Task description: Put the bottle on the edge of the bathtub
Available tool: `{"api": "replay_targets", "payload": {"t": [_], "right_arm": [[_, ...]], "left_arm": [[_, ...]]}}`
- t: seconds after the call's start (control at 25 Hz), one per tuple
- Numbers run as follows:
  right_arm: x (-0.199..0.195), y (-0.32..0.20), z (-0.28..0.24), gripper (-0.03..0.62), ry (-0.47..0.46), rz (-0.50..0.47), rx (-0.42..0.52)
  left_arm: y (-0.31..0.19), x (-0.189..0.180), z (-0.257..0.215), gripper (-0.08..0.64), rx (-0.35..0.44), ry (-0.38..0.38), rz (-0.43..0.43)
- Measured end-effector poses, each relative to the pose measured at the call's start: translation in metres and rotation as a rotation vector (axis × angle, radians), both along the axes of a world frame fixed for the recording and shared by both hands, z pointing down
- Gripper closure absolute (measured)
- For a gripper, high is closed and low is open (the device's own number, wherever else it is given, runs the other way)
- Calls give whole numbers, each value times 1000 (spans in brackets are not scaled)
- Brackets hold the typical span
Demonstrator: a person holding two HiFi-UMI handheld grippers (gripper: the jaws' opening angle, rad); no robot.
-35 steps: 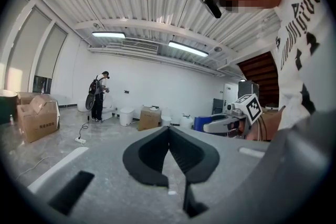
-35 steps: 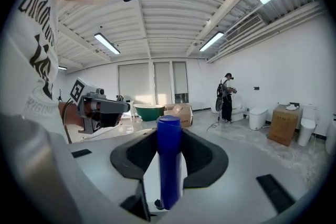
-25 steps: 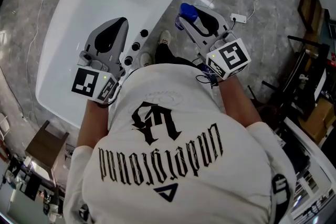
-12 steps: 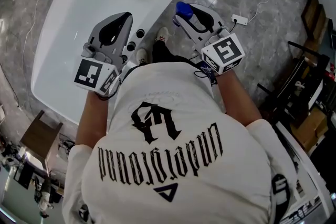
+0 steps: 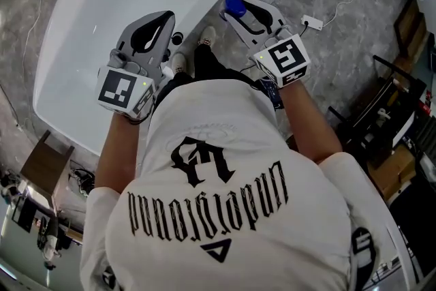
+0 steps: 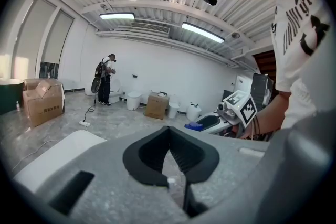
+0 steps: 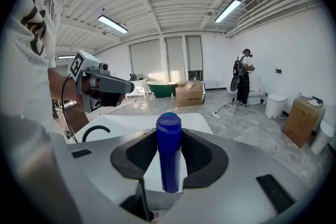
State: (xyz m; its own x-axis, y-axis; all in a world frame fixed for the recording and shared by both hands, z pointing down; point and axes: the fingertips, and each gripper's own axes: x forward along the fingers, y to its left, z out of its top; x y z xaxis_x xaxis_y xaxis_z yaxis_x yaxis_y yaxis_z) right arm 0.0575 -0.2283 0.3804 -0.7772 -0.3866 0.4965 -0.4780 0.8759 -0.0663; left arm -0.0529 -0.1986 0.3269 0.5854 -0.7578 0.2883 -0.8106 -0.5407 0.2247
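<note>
Fingers (image 7: 202, 157) of right gripper (image 7: 169, 132) clamp blue bottle (image 7: 169, 157) upright near bathtub (image 5: 102, 24).

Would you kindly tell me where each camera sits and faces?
Head view: on the head, steeply down at the white bathtub; white printed shirt, left gripper, right gripper.
Left gripper view: along its shut jaws, across the room; right gripper, shirt.
Right gripper view: along jaws clamping the blue bottle, over the bathtub; left gripper.
Shared: each gripper sees the other.
</note>
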Motion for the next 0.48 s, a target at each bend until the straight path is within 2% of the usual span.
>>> {"api": "replay_targets", "payload": {"t": [0.12,0.48], "right_arm": [[-2,0,15,443,41,-30,-6],[-13,-11,56,445,82,-62,-33]], "left_arm": [[-1,5,6,545,-3,-17,7],[-15,1,43,545,-41,-13,13]]}}
